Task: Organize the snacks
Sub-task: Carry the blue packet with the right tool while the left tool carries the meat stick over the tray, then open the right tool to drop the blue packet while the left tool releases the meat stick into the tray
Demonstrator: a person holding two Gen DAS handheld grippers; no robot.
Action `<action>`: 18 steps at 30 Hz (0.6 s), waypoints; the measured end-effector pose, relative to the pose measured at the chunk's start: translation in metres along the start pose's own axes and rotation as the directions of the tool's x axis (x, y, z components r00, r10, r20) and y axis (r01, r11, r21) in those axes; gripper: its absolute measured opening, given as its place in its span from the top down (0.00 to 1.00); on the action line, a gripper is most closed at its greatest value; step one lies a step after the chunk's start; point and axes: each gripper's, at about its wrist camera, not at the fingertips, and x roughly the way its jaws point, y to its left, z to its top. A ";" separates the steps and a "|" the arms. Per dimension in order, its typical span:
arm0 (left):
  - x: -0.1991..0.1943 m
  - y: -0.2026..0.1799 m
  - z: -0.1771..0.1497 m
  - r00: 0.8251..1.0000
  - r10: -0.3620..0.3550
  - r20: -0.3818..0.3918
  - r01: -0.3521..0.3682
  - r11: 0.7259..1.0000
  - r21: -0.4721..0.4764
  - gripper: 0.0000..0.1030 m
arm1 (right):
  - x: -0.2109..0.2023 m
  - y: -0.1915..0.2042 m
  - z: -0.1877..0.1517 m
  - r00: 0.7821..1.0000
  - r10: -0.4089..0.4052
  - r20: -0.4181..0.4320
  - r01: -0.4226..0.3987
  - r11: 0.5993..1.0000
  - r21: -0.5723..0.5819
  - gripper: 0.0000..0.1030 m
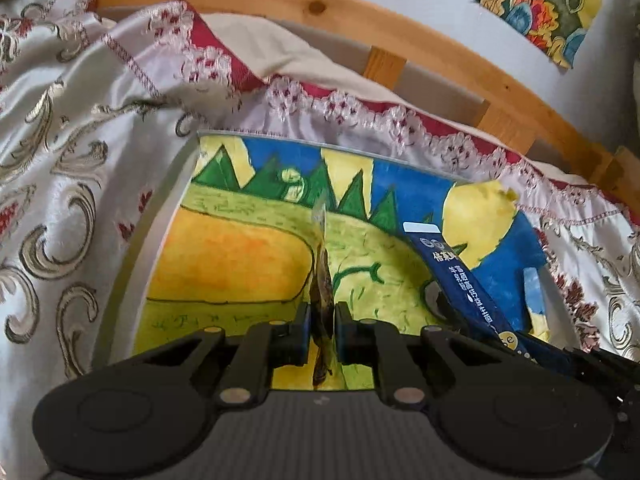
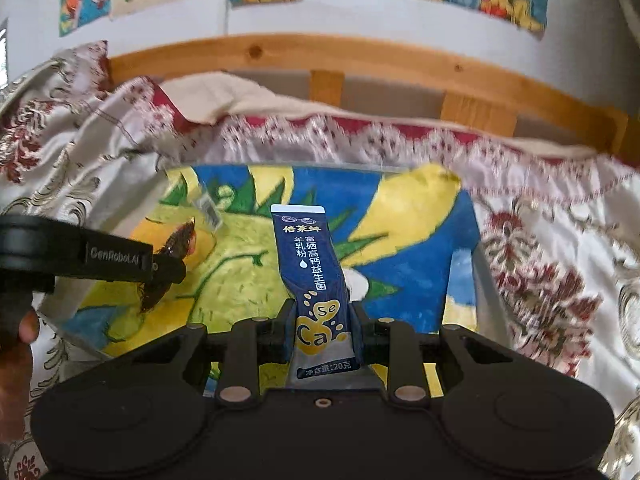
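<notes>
Patterned bedspread [image 1: 80, 160], wooden headboard [image 1: 440, 40]

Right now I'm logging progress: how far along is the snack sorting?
Nothing is placed yet: the grey tray lined with a painted picture holds no snacks. In hand: left gripper clamps a thin brown packet, right gripper a navy powder sachet. Left: setting both down.

The painted tray [image 1: 240, 248] lies open ahead, hemmed behind by rumpled cloth [image 1: 100, 120].

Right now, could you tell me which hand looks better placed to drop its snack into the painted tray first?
Probably right: the right gripper holds the blue sachet above the tray's middle.
</notes>
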 end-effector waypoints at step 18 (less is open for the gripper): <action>-0.048 -0.003 -0.005 0.989 0.102 0.107 -0.101 0.995 -0.012 0.04 | -0.043 -0.011 0.007 0.994 0.015 0.108 -0.022 0.998 0.060 0.15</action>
